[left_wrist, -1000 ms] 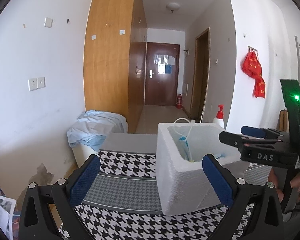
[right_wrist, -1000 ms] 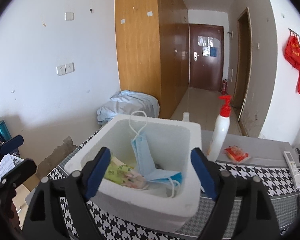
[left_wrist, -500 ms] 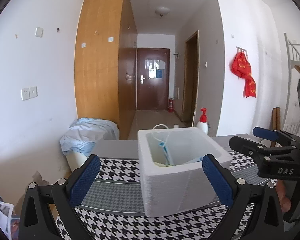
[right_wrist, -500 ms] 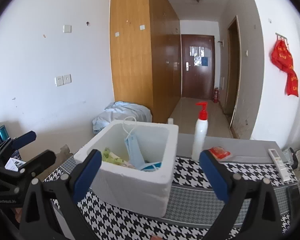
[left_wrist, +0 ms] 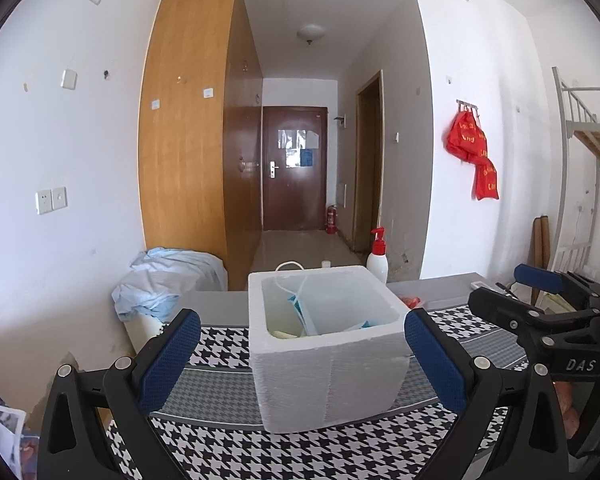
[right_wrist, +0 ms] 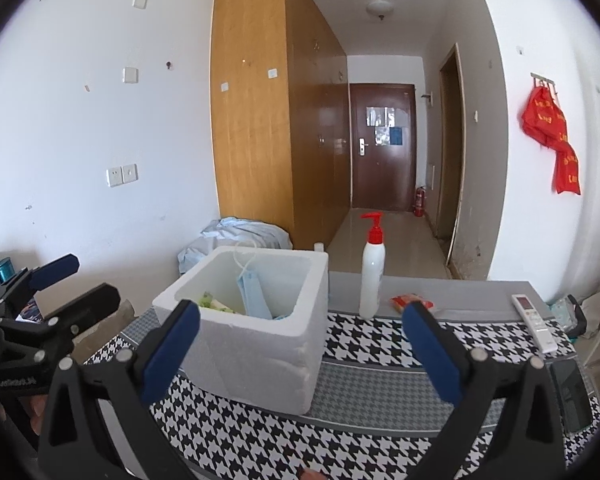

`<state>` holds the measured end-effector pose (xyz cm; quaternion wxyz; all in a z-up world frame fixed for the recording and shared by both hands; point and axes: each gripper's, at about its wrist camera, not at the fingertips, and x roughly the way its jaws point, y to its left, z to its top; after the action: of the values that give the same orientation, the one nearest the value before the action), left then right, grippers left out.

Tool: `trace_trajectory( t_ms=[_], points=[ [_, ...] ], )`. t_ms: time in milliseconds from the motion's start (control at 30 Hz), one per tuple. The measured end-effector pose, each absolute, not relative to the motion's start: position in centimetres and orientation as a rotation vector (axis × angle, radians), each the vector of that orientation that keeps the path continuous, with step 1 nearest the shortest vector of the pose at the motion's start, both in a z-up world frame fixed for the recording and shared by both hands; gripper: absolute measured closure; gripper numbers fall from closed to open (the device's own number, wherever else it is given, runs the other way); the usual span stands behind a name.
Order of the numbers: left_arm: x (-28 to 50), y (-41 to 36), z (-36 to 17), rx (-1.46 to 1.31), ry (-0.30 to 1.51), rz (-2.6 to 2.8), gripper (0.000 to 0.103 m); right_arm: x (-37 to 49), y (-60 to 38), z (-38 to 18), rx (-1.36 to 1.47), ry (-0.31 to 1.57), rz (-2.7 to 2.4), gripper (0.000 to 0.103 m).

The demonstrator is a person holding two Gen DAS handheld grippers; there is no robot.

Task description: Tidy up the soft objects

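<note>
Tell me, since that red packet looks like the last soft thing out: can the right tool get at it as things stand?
Probably yes. The right tool is open and empty, and the red packet lies uncovered beside the pump bottle, clear of the foam box.

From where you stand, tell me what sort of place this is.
Probably a dormitory or small flat. A tall wooden wardrobe lines a narrow hallway that ends at a brown entry door, a metal bunk-bed frame stands at the right, and a cloth-covered table holds a white foam box.
</note>
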<state>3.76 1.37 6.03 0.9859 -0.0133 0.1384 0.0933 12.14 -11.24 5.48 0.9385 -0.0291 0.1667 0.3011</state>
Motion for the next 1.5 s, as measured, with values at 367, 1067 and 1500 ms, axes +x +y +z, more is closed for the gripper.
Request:
trace_trajectory(
  t_ms=[367,1067,1500],
  points=[
    [2.8,0.4,6.2,-0.018,0.251,0.182,0.001,10.4,-12.3,5.3,-0.069,0.296,0.603,0.001],
    [0.6,-0.5,3.7,-0.030,0.211,0.188,0.001,8.1,-14.4,2.6,-0.051,0.288,0.604,0.001],
    [0.0,-0.6,1.8,-0.028,0.221,0.213,0.001,7.7,-15.1,1.0,-0.030,0.313,0.595,0.001]
  ],
)
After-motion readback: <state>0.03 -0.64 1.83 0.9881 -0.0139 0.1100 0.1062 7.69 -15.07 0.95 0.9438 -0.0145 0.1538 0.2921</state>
